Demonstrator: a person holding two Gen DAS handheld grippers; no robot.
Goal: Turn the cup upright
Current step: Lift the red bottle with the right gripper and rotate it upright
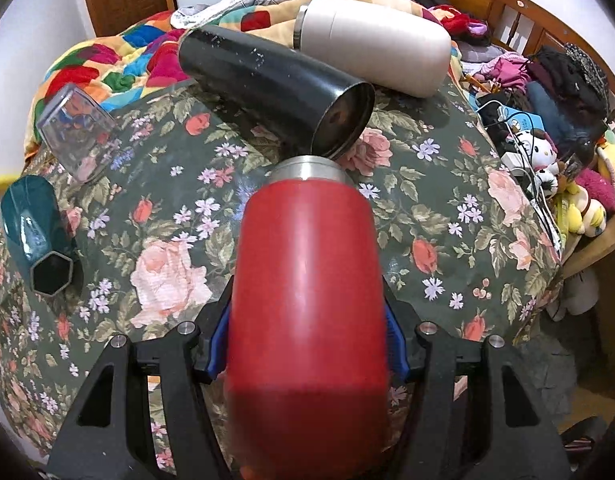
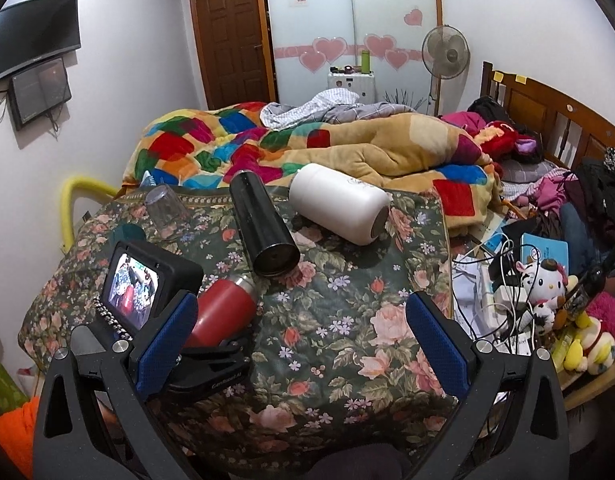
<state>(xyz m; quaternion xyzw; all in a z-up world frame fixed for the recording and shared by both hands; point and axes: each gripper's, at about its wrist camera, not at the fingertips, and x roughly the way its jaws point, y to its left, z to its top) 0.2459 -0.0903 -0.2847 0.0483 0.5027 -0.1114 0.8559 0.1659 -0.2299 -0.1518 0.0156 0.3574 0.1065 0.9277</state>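
My left gripper [image 1: 307,344] is shut on a red cup [image 1: 307,280] with a steel rim. The cup lies along the fingers, its mouth pointing away, tilted over the floral cloth [image 1: 447,216]. In the right wrist view the red cup [image 2: 223,312] shows at lower left, held by the left gripper [image 2: 211,360] under its camera. My right gripper [image 2: 303,344] is open and empty above the cloth [image 2: 339,320]. A black cup [image 1: 267,80] and a white cup [image 1: 371,44] lie on their sides beyond.
A clear glass [image 1: 77,132] stands upside down at the left, and a teal hexagonal cup [image 1: 39,232] lies on its side. The black cup [image 2: 263,224] and white cup [image 2: 339,204] lie mid-cloth. A quilt [image 2: 307,148] lies behind; cables and plush toys [image 2: 547,284] crowd the right.
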